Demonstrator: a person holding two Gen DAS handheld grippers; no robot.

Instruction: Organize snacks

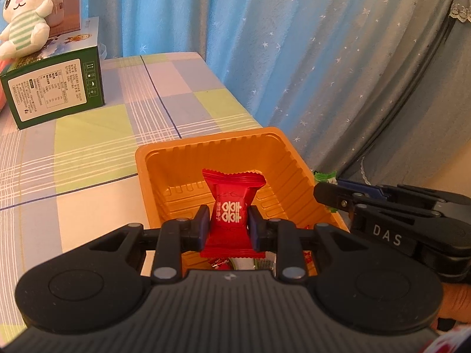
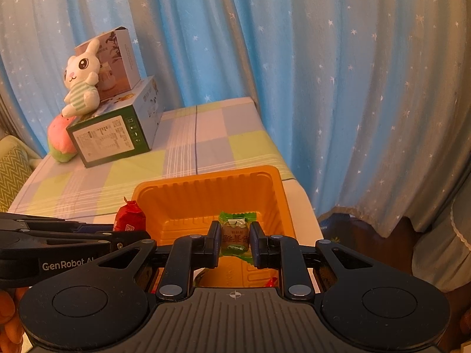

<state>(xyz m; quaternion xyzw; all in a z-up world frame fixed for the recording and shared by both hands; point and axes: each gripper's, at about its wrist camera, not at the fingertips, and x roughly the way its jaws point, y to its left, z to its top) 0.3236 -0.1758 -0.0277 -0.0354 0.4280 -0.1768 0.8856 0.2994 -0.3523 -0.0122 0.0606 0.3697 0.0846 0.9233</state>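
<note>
Two grippers, left gripper (image 1: pixel 229 224) clamping red candy (image 1: pixel 231 206), right gripper (image 2: pixel 235 236) clamping green candy (image 2: pixel 235 234), both poised over near side of orange tray (image 1: pixel 153 158).

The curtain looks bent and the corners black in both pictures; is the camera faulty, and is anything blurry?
No: left wrist view, fisheye lens bows the curtain, corners dark, red candy sharp; right wrist view, same bowing, warm orange cast, green candy slightly soft.
</note>
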